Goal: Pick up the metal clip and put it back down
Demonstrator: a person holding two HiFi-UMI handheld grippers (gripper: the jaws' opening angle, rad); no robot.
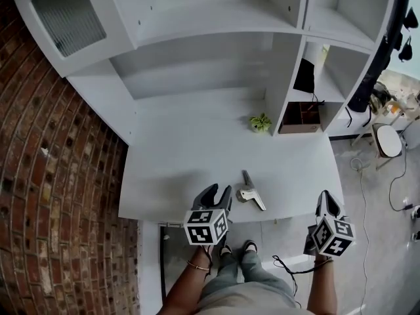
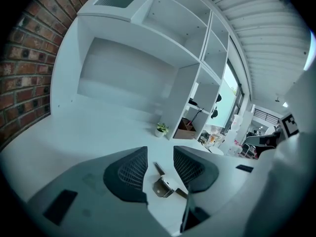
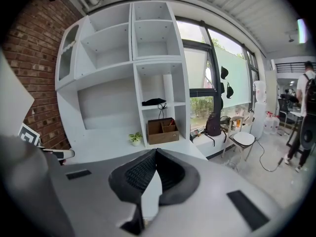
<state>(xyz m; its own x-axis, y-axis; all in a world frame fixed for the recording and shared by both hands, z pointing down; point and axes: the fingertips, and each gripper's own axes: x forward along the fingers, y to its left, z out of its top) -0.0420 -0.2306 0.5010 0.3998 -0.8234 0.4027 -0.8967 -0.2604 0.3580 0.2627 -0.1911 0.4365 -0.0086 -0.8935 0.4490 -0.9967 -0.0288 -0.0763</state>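
My left gripper (image 1: 218, 194), jaws apart, just beside the metal clip (image 1: 250, 195), white desk (image 1: 170, 169), my right gripper (image 1: 326, 203) near its front corner

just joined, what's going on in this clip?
A person stands at a white desk with a gripper in each hand. The left gripper is open and aimed at the metal clip, which lies on the desk near its front edge. The clip lines up in the gap between the jaws but is not gripped. The right gripper is shut and empty, near the desk's front right corner.
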